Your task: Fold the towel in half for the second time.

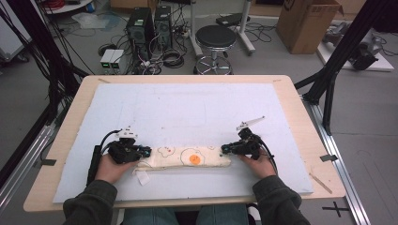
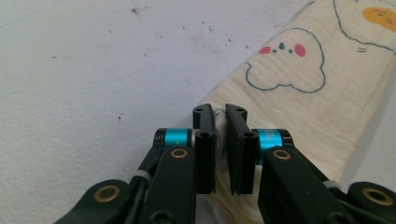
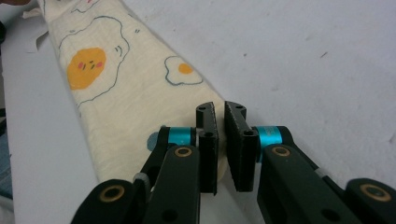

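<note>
A cream cloth (image 1: 187, 158) printed with fried eggs lies folded into a long strip near the front of the white mat. My left gripper (image 1: 146, 151) is at the strip's left end and my right gripper (image 1: 224, 149) at its right end. In the left gripper view the cloth (image 2: 289, 93) runs up to the right, and the left gripper (image 2: 220, 112) has its jaws nearly together with cloth edge pinched between the pads. In the right gripper view the cloth (image 3: 116, 107) stretches away to the left, and the right gripper (image 3: 220, 109) pinches its near corner.
The white foam mat (image 1: 187, 108) covers most of the wooden table (image 1: 70, 126). A small white label (image 1: 143, 178) hangs from the cloth's front left. Beyond the table stand a black stool (image 1: 215, 40), computer towers (image 1: 141, 26) and a cardboard box (image 1: 305, 23).
</note>
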Available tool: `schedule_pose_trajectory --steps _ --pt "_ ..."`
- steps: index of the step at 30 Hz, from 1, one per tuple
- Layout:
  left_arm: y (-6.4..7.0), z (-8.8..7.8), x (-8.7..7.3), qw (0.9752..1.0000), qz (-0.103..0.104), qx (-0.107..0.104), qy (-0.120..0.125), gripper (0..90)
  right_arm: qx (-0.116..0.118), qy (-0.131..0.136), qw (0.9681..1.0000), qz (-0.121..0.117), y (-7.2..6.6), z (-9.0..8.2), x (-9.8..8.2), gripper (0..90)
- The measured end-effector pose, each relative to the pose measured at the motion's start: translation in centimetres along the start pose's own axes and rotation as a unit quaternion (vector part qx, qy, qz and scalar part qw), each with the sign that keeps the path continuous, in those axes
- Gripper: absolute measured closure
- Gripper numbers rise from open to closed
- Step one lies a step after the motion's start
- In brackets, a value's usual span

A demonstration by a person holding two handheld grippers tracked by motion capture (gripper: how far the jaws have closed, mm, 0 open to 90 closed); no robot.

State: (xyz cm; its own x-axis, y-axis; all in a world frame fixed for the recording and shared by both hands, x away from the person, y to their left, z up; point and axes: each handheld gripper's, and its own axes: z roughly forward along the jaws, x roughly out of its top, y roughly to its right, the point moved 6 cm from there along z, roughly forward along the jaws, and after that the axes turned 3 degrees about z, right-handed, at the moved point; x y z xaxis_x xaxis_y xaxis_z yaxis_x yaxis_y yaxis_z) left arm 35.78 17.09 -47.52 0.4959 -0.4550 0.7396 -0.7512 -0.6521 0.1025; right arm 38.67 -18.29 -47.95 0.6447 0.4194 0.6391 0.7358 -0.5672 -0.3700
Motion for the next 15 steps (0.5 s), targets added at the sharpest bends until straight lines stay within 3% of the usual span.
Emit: schedule_pose_trajectory --steps 8,11,15 --pt "-0.5 -0.7 1.5 0.9986 -0.015 0.023 0.045 83.5 -0.015 0.016 0.9997 -0.013 -0.1 -1.3 1.8 84.5" --pt "-0.7 -0.6 2.6 0.9982 -0.003 0.04 0.045 83.5 -0.024 0.019 0.9994 -0.014 0.2 -1.7 2.6 84.4" --pt "-1.6 0.0 3.7 0.9973 -0.015 0.052 0.05 83.5 -0.038 0.022 0.999 -0.009 1.3 -1.9 3.6 84.4"
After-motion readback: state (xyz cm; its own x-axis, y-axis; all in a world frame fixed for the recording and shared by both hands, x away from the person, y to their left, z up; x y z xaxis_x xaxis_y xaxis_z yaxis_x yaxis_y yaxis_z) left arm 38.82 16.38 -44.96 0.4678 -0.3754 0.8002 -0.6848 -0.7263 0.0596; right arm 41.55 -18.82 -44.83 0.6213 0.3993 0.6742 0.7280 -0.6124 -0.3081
